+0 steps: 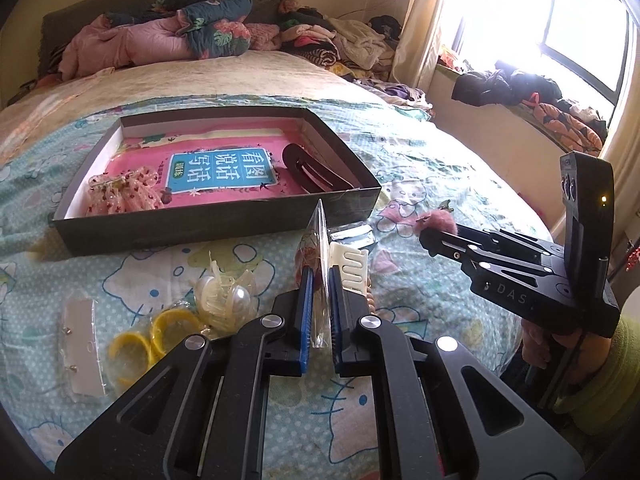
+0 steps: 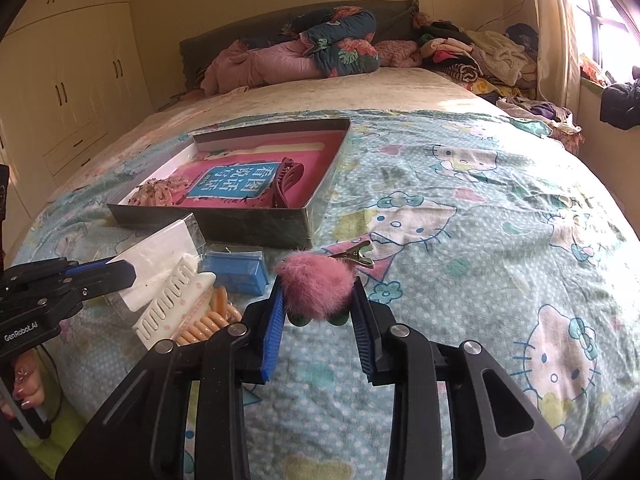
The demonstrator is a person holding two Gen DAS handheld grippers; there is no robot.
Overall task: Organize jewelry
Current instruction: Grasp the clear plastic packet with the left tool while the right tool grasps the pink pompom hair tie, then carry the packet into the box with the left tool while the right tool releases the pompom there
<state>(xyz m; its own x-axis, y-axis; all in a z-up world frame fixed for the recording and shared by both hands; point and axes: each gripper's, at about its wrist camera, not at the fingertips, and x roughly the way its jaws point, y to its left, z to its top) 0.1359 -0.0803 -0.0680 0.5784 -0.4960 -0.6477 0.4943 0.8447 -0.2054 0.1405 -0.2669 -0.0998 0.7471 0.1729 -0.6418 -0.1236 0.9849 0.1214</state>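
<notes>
Left tool (image 1: pixel 320 280) closed almost fully, blue pads pinching a thin clear plastic packet (image 1: pixel 320 248) that stands on edge between them, lifted above the bed cover (image 1: pixel 420 160). Right tool (image 2: pixel 318 300) narrowed to a partial gap, pads pressed on both sides of a pink fluffy pompom hair clip (image 2: pixel 316 286), its metal alligator clip (image 2: pixel 356 256) sticking out past the fingertips. Lying on the cover near the left tool: a white claw clip (image 1: pixel 352 270), a pearl claw clip (image 1: pixel 228 300), yellow hair ties (image 1: pixel 152 336) in a bag, a card with small studs (image 1: pixel 82 350). Further back, an open dark cardboard box (image 1: pixel 224 224) on the bed, holding a pink book (image 1: pixel 224 168), a dark brown claw clip (image 1: pixel 312 172) and a pink scrunchie (image 1: pixel 120 194).
</notes>
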